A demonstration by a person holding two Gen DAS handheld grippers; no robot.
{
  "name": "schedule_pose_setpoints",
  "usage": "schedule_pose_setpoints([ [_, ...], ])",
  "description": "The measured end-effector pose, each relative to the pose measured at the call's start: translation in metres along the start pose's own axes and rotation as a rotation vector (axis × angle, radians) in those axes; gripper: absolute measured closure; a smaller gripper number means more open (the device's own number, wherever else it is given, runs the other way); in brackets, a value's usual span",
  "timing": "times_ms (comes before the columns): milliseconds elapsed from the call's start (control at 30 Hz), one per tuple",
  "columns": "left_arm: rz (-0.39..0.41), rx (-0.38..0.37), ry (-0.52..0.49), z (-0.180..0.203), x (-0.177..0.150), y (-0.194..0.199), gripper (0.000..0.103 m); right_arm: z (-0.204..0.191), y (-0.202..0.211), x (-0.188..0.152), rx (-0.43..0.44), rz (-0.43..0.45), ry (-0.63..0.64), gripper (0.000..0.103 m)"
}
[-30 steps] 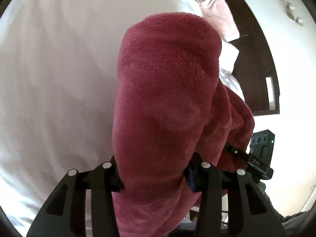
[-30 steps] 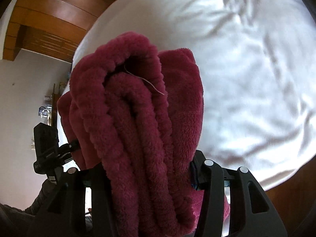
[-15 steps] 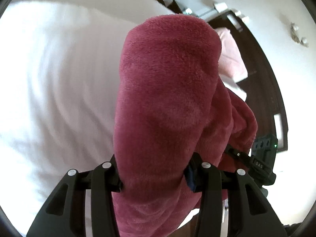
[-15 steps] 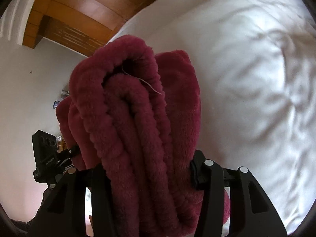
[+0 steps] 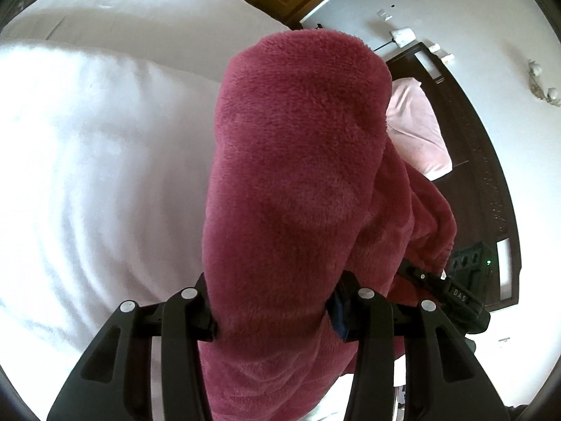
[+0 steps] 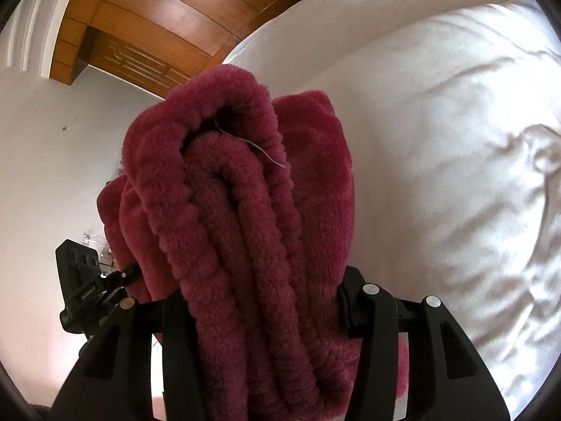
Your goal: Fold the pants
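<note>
The pants (image 5: 291,182) are dark red fleece, folded into a thick bundle. My left gripper (image 5: 275,312) is shut on one end of the bundle, which bulges up between its black fingers. My right gripper (image 6: 259,312) is shut on the other end, where the pants (image 6: 245,210) show several stacked folded layers and a loose white thread. Both grippers hold the bundle up above the white bed. The right gripper shows at the lower right of the left wrist view (image 5: 455,294), and the left gripper at the lower left of the right wrist view (image 6: 84,291).
A white bed sheet (image 5: 98,161) lies under the bundle; it is rumpled in the right wrist view (image 6: 455,175). A pink pillow (image 5: 417,129) lies against a dark wooden frame (image 5: 491,189). A brown wooden headboard (image 6: 147,35) and white walls lie beyond.
Both grippers have tilted upward with the pants still held, so more of the headboard, wall and far bed edge shows. The grip on the bundle is unchanged.
</note>
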State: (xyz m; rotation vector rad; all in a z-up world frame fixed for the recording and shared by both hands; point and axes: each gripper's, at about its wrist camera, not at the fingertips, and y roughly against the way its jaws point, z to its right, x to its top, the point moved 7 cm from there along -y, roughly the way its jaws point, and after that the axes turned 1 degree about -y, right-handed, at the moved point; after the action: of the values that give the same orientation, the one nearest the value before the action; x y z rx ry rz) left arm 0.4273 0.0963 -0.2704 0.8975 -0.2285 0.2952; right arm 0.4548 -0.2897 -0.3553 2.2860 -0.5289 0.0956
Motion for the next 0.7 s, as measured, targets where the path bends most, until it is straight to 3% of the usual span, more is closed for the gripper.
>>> schedule_pose_setpoints([
  [333,-0.039,0.045,0.008,-0.01,0.029,-0.036,0.057,0.004,-0.024,-0.002,-0.022,-0.03,-0.057,0.054],
  [700,-0.066,0.118,-0.022,-0.013,0.038,-0.065,0.057,0.008,-0.042,-0.015,-0.082,-0.045,-0.074,0.054],
])
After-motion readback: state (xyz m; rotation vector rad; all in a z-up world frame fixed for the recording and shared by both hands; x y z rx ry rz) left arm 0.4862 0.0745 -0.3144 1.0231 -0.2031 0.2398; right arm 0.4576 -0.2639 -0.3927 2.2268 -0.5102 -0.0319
